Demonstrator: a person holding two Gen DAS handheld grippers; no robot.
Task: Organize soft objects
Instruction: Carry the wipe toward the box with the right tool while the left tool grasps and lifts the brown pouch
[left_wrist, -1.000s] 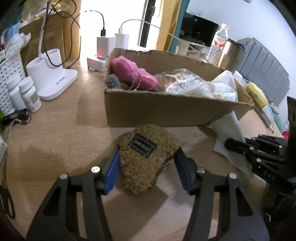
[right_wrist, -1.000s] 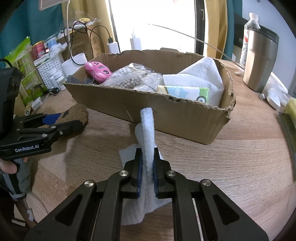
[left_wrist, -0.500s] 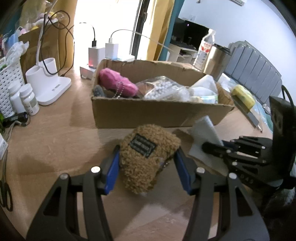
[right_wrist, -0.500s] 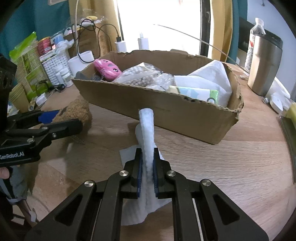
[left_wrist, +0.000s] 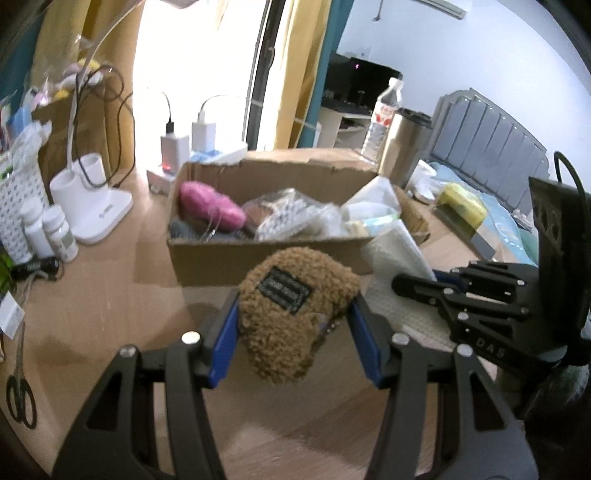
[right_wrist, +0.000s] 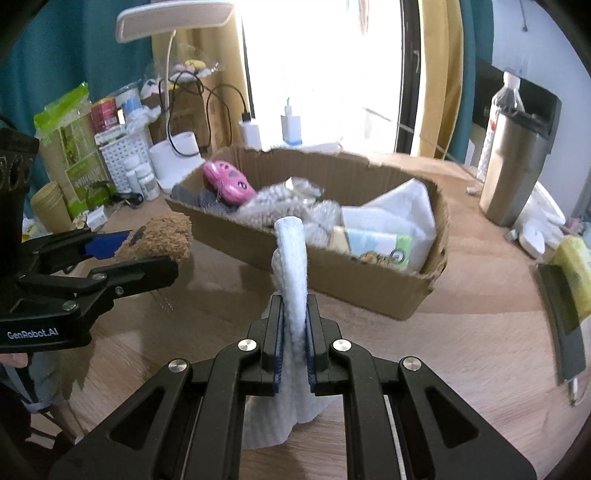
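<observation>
My left gripper (left_wrist: 293, 302) is shut on a brown fuzzy pouch (left_wrist: 280, 332) with a black label, holding it above the wooden table. In the right wrist view that gripper (right_wrist: 151, 251) and the pouch (right_wrist: 166, 232) are at the left. My right gripper (right_wrist: 294, 301) is shut on a folded white cloth (right_wrist: 291, 251), which stands up between the pads and hangs below them. The same cloth (left_wrist: 395, 251) and right gripper (left_wrist: 406, 286) show at the right of the left wrist view. An open cardboard box (right_wrist: 332, 269) just beyond both holds a pink plush (right_wrist: 229, 181), bagged beads and white packets.
A steel tumbler (right_wrist: 513, 166) and a water bottle (right_wrist: 506, 99) stand right of the box. A white lamp base (left_wrist: 92, 206), pill bottles (left_wrist: 59, 232), chargers (left_wrist: 173, 151) and a white basket (left_wrist: 11, 206) crowd the left. Scissors (left_wrist: 20, 398) lie near the left edge, a yellow sponge (left_wrist: 461, 201) at the right.
Both grippers have risen, each keeping its grip. The brown pouch has come up off the table, and the white cloth is lifted higher in front of the box.
</observation>
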